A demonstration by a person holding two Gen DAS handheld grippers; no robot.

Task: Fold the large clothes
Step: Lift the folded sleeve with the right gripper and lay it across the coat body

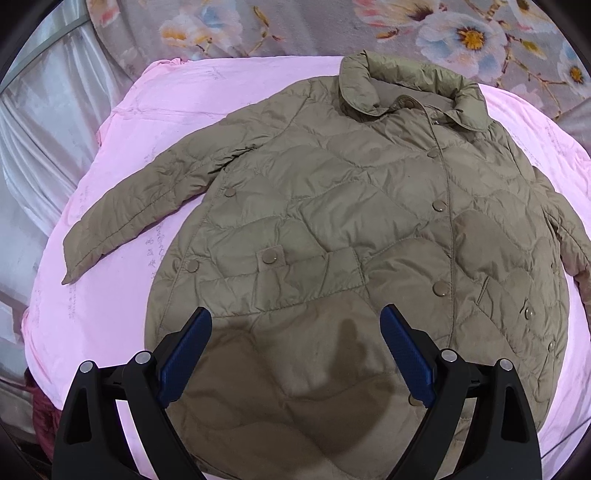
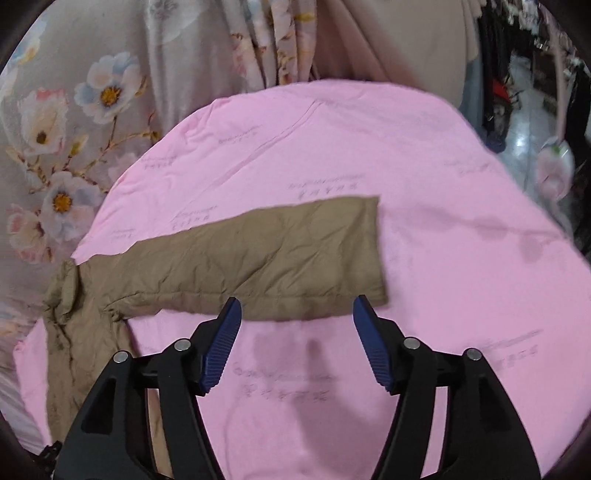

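An olive quilted jacket (image 1: 332,206) lies flat, front up and snapped shut, on a pink sheet (image 1: 110,295). Its collar (image 1: 406,88) points away and one sleeve (image 1: 140,206) stretches out to the left. My left gripper (image 1: 295,321) is open and empty, hovering over the jacket's lower front near the hem. In the right wrist view the other sleeve (image 2: 273,258) lies straight across the pink sheet (image 2: 443,258), its cuff (image 2: 369,254) to the right. My right gripper (image 2: 297,310) is open and empty, just above the sleeve's near edge by the cuff.
Floral curtain fabric (image 1: 461,33) hangs behind the sheet, also in the right wrist view (image 2: 74,129). A silvery drape (image 1: 37,140) is at the left. A shop aisle with a tiled floor (image 2: 524,122) lies beyond the sheet's right edge. Dark red cloth (image 1: 40,417) sits at the lower left.
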